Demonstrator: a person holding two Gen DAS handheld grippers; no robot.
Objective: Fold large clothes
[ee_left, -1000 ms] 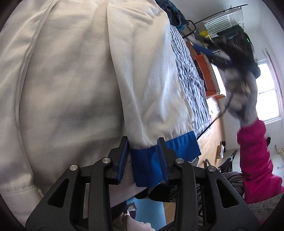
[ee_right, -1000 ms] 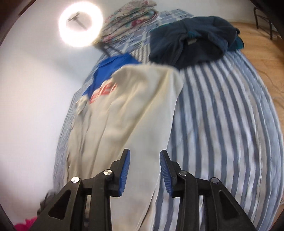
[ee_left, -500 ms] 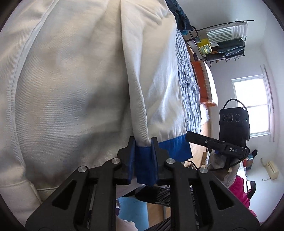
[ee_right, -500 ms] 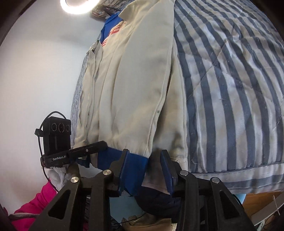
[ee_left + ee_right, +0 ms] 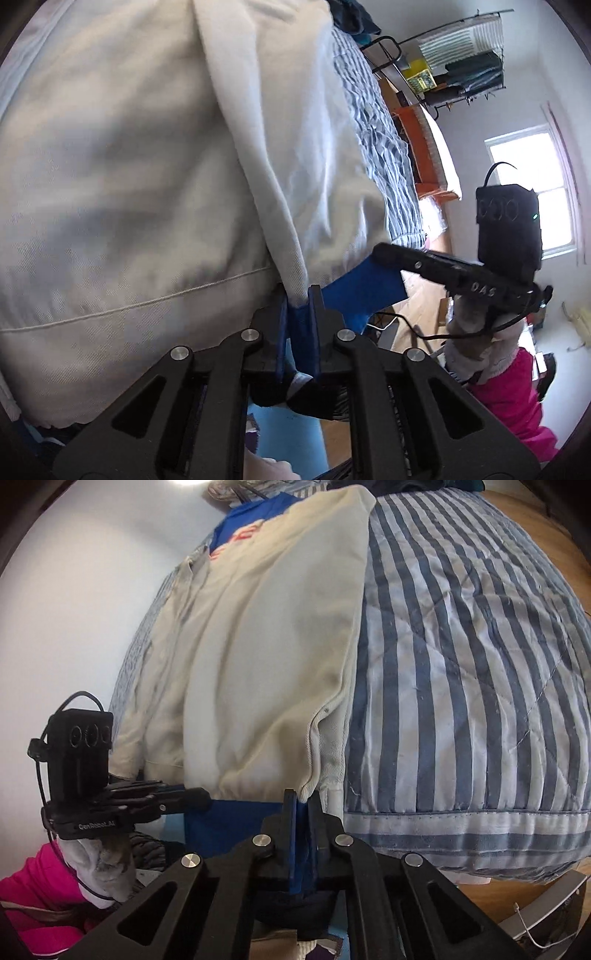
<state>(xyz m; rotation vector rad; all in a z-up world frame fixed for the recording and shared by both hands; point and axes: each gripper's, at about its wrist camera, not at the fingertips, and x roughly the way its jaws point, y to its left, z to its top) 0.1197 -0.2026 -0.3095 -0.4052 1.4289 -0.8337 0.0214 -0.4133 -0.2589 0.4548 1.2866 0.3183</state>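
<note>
Both grippers are clamped on the blue cuff band [image 5: 360, 291] at the near end of a cream jacket [image 5: 258, 657]. Left gripper [image 5: 299, 295]: jaws closing, pads pressed on one end of the band with the blue cloth pinched flat between them. Right gripper [image 5: 301, 801]: jaws drawn together on the other end of the same band, cloth between the pads. In the left wrist view the right gripper's fingers reach the band from the right; in the right wrist view the left gripper's fingers reach it from the left. Each tool is carried by a hand in a light glove [image 5: 476, 332] with a pink sleeve [image 5: 517, 398] behind it.

Jacket: long axis runs from the grippers away up the bed. The blue-banded end points at the grippers and hangs at the bed's near edge. The far end, with a blue panel and red lettering [image 5: 240, 535], points toward the white wall.

Surface: a bed with a blue-and-white striped quilt [image 5: 461, 664], jacket lying along its left part in the right wrist view, quilt bare to its right. Dark clothing [image 5: 351, 18] lies at the far end.

Room: wooden floor [image 5: 417, 310], a bright window [image 5: 532, 192], a metal rack [image 5: 461, 62] holding hung items.
</note>
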